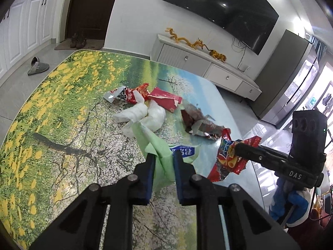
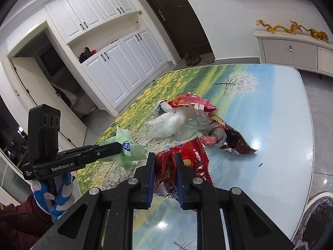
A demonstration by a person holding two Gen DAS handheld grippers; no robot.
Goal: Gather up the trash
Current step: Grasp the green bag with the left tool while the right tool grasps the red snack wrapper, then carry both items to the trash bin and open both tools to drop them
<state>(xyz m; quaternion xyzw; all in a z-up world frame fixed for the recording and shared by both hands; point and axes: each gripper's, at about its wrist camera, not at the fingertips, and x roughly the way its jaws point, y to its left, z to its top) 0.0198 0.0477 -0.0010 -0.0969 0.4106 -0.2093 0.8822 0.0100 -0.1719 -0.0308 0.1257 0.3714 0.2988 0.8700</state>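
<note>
Table (image 1: pixel 62 108) floral-print, wrappers piled | tiled floor, white cabinets (image 2: pixel 116 66), TV (image 1: pixel 224 10) | left gripper (image 1: pixel 164 162) clamps green wrapper (image 1: pixel 160 145) | right gripper (image 2: pixel 165 162) clamps red snack bag (image 2: pixel 187 156)

Pale green wrapper (image 1: pixel 160 156), red snack bag (image 2: pixel 187 162), flower-meadow print tabletop (image 1: pixel 62 104).

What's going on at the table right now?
A person is clearing trash off the table, one tool in each hand. The left tool is shut on a green wrapper; the right tool is shut on a red snack bag. A pile of white plastic bags, a red box and more wrappers is left on the table.
</note>
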